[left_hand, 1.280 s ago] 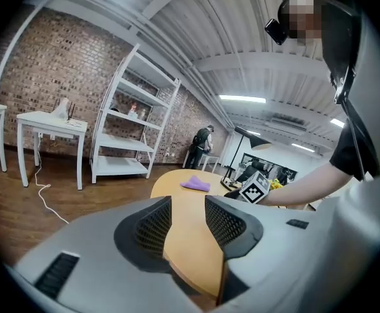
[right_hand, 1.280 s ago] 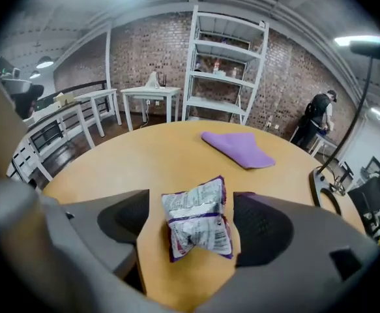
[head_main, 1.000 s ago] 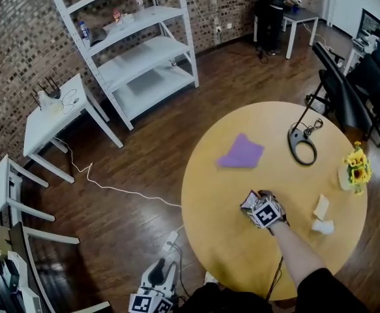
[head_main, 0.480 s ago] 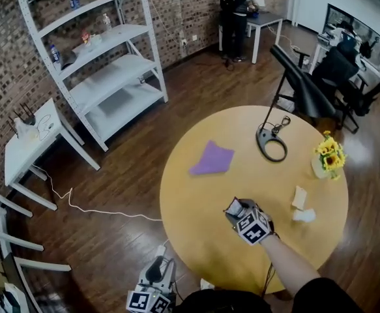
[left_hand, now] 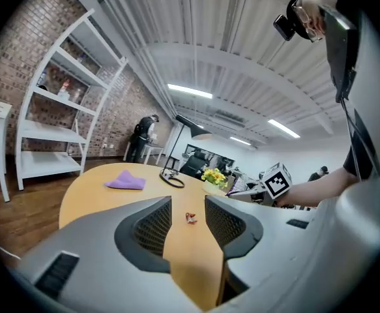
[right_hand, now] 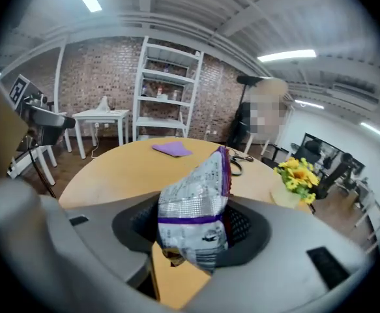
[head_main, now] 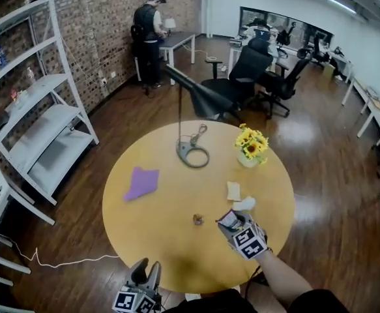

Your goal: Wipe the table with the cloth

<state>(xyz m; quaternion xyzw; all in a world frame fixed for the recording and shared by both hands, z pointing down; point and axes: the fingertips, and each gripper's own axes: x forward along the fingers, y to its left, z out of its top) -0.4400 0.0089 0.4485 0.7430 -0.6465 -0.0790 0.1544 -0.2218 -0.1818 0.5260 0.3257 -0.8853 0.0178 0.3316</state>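
Cloth point(head_main: 141, 182) lies well apart from right gripper point(head_main: 230, 223).

I can read no word and no number anywhere. The silver and purple packet point(right_hand: 193, 204) in my right gripper point(right_hand: 195, 232) carries small print, but it is too blurred to read. The cube point(head_main: 249, 242) on this gripper shows only black-and-white square markers.
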